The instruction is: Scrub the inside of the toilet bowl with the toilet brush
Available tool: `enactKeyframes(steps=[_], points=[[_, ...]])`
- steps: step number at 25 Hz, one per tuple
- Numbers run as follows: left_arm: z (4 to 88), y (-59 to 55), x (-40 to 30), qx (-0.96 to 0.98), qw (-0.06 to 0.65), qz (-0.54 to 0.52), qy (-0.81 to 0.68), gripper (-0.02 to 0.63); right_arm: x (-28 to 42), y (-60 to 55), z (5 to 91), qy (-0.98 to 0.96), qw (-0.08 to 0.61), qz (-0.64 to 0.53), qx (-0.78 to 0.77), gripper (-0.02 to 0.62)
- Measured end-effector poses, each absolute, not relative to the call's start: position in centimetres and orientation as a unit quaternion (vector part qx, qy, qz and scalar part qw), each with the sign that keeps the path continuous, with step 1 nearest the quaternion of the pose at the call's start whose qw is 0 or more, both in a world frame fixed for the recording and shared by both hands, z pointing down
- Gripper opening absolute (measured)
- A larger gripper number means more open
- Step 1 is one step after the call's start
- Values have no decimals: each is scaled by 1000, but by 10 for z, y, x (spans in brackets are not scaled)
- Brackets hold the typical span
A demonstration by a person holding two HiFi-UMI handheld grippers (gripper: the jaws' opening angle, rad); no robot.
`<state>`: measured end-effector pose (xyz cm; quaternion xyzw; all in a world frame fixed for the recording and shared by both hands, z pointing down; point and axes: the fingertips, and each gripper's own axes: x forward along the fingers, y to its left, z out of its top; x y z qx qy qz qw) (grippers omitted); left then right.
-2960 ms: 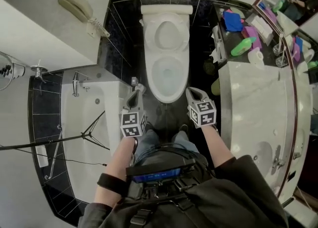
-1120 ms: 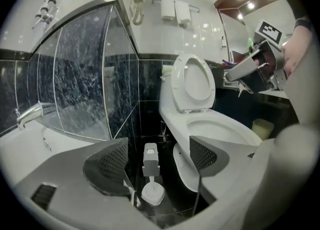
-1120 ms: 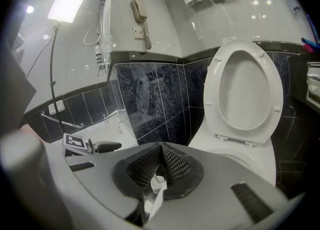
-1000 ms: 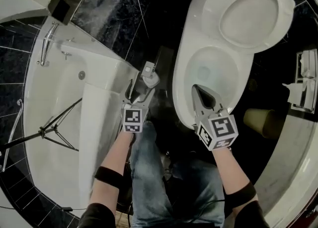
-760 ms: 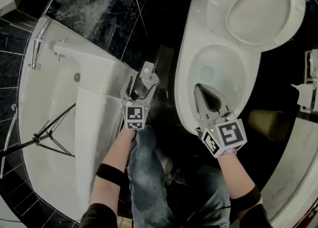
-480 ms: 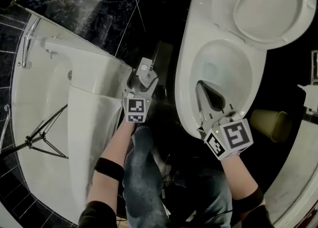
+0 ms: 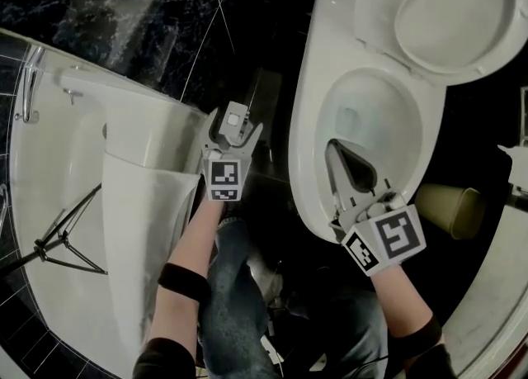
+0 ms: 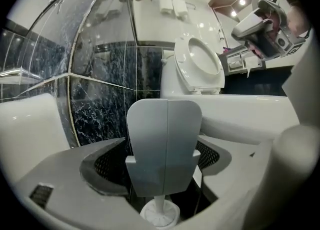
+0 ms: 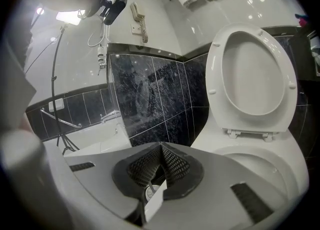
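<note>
The toilet brush stands on the dark floor between the bathtub and the toilet. Its flat grey handle rises from a white round holder. My left gripper is open around that handle. Its jaws have just been opening, and the pads do not seem to touch the handle. The white toilet has its lid raised and its bowl bare. My right gripper hangs over the bowl's near rim. It is shut, tips together, with nothing in it.
A white bathtub with a dark tripod in it fills the left. Black marbled tiles cover the wall and floor. A beige bin lies right of the toilet. The person's jeans-clad legs are below the grippers.
The left gripper has sunk and moved forward, so the brush handle, earlier beyond its tips, now stands between its jaws. The right gripper has dropped slightly over the rim.
</note>
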<state>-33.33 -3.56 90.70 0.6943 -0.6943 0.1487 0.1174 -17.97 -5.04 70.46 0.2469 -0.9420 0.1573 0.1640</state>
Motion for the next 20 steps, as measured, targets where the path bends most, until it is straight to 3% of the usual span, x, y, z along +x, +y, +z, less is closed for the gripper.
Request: enactKeyframes(steps=[9, 15, 20], points=[[905, -50, -331, 697, 106, 131, -697, 416, -185, -57, 718, -941, 169, 154, 249, 3], [903, -55, -335, 685, 81, 145, -709, 259, -179, -67, 721, -939, 167, 148, 261, 3], [902, -54, -336, 684, 80, 143, -711, 247, -177, -67, 726, -938, 171, 152, 260, 3]])
